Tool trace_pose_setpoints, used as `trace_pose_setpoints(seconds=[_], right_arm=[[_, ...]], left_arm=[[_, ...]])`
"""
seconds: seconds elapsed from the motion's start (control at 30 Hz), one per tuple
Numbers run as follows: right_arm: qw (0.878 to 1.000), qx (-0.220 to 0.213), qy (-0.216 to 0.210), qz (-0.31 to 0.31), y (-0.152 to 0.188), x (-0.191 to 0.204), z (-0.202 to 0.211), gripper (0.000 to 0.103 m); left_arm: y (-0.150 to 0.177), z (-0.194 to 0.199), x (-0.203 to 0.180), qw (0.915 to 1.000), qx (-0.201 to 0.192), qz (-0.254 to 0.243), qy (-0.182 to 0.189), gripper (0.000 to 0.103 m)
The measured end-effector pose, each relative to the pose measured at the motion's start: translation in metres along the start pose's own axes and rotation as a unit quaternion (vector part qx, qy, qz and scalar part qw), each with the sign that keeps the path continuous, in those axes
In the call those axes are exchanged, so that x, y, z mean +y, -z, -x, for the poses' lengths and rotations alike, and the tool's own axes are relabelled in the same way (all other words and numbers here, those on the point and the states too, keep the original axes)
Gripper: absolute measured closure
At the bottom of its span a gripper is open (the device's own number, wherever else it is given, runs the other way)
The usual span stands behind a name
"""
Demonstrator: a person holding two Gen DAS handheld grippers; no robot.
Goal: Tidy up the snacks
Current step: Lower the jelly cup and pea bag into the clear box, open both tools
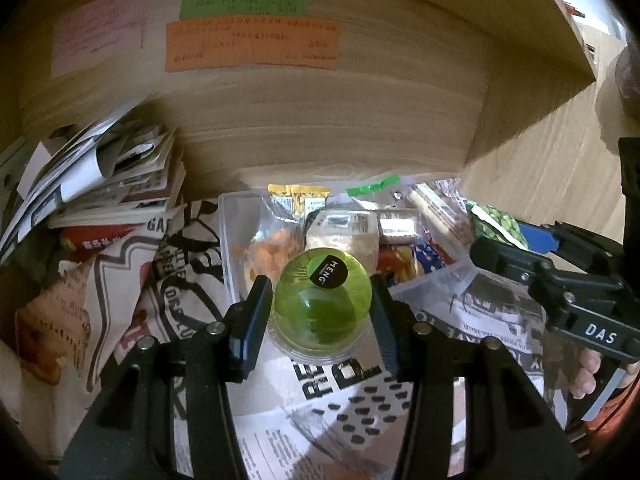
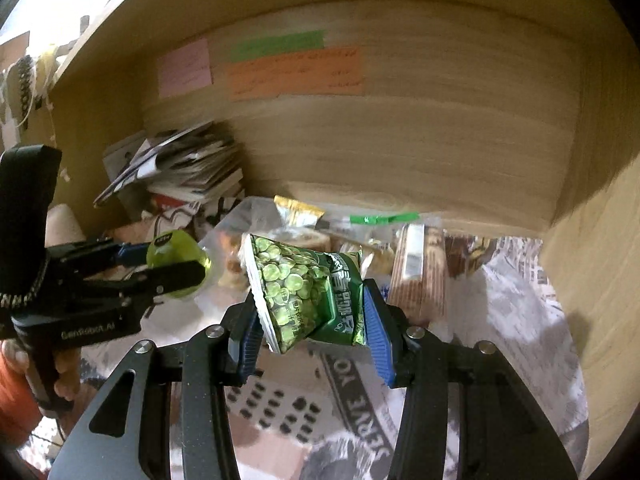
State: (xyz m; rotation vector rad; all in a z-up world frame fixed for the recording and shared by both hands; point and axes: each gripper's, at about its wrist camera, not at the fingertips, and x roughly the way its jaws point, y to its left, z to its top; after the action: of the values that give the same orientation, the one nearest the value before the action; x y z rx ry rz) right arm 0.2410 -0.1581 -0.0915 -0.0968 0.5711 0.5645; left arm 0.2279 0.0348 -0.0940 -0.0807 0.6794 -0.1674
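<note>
Above the newspaper-covered worktop, my left fingers (image 1: 320, 308) clamp the green jelly cup (image 1: 320, 300), right fingers (image 2: 312, 320) pinch the pea packet (image 2: 304, 292), clear snack bin (image 1: 232, 240) at 12 o'clock, nearer left.

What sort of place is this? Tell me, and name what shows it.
Probably a home desk nook or wooden cubby: sticky notes on the wood-grain back panel, a heap of papers, and a clear bin of snacks on newspaper.

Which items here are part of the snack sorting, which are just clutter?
Job:
- green jelly cup, in left gripper
- green pea packet, in right gripper
- clear snack bin

Clutter:
- paper stack
- sticky notes
- newspaper
</note>
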Motion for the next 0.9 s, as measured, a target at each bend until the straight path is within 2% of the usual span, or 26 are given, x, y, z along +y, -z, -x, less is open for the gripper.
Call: trace_pose_setpoints(seconds=[0.6, 0.77, 0.83, 0.9], right_arm=[[0.999, 0.039, 0.036, 0.006, -0.014, -0.014, -0.069, 0.06], [0.998, 0.053, 0.036, 0.002, -0.012, -0.014, -0.075, 0.053], [0.998, 0.059, 0.031, 0.001, -0.01, -0.014, -0.075, 0.044], [0.998, 0.064, 0.026, 0.0, -0.009, -0.013, -0.075, 0.04]], left_arm=[[-0.011, -0.037, 0.026, 0.9994, 0.019, 0.029, -0.009, 0.055], [-0.009, -0.043, 0.029, 0.9991, 0.027, 0.03, -0.015, 0.055], [-0.008, -0.042, 0.029, 0.9992, 0.025, 0.028, -0.016, 0.055], [-0.009, -0.04, 0.026, 0.9992, 0.022, 0.022, -0.024, 0.054]])
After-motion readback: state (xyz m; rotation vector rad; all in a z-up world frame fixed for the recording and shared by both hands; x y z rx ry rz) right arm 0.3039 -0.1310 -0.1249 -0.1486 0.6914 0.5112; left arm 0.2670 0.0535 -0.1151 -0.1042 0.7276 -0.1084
